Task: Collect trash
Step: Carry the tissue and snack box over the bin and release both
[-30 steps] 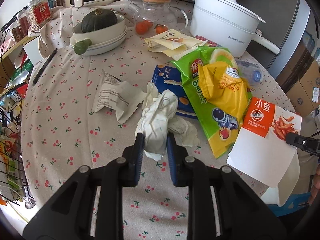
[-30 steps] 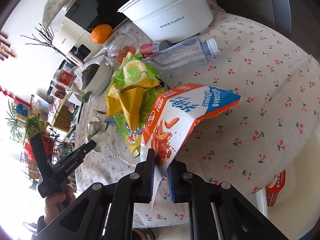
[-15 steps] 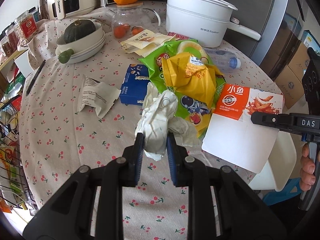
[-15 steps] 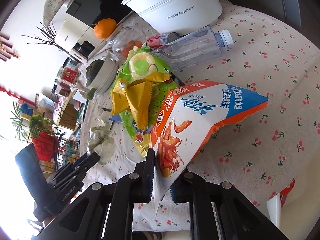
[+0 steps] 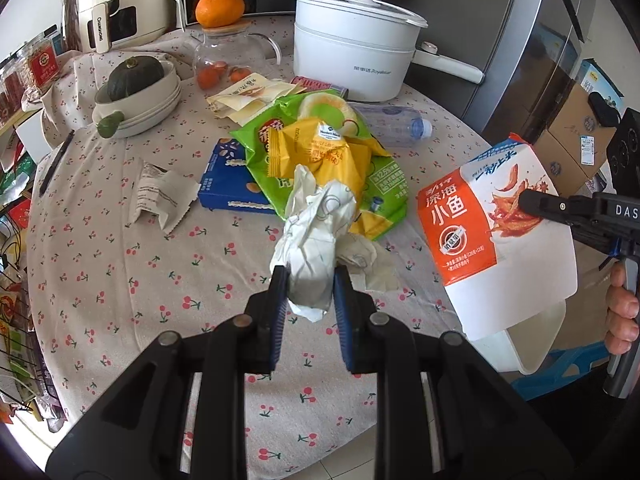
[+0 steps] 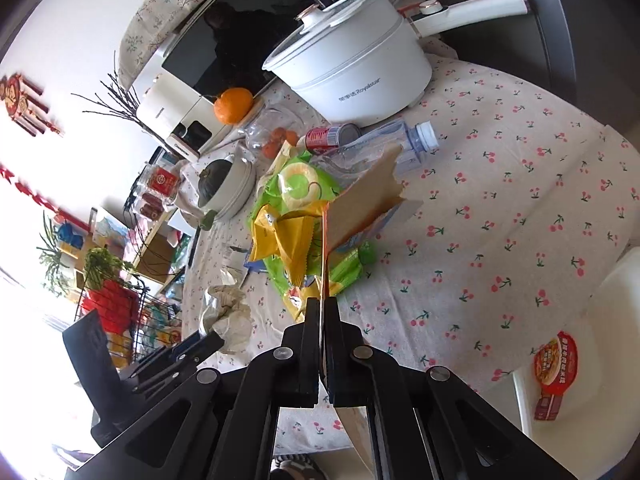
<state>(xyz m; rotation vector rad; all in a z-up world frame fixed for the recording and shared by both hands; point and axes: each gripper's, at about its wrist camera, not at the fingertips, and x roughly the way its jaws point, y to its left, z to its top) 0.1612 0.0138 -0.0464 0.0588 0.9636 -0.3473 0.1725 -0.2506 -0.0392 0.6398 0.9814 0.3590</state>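
Note:
My left gripper is shut on a crumpled white paper wad and holds it above the cherry-print tablecloth. My right gripper is shut on an orange and white snack bag, seen edge-on in the right wrist view, held off the table's right edge. On the table lie a green chip bag, a yellow wrapper, a blue box, a torn white wrapper and an empty plastic bottle.
A white bin with a red wrapper inside stands beside the table at right. A white electric pot, a glass teapot with an orange on top, and bowls with a squash stand at the back.
My left gripper lifted the paper wad and pulled back from the pile. My right gripper raised the orange snack bag off the table and turned it edge-on, over toward the white bin.

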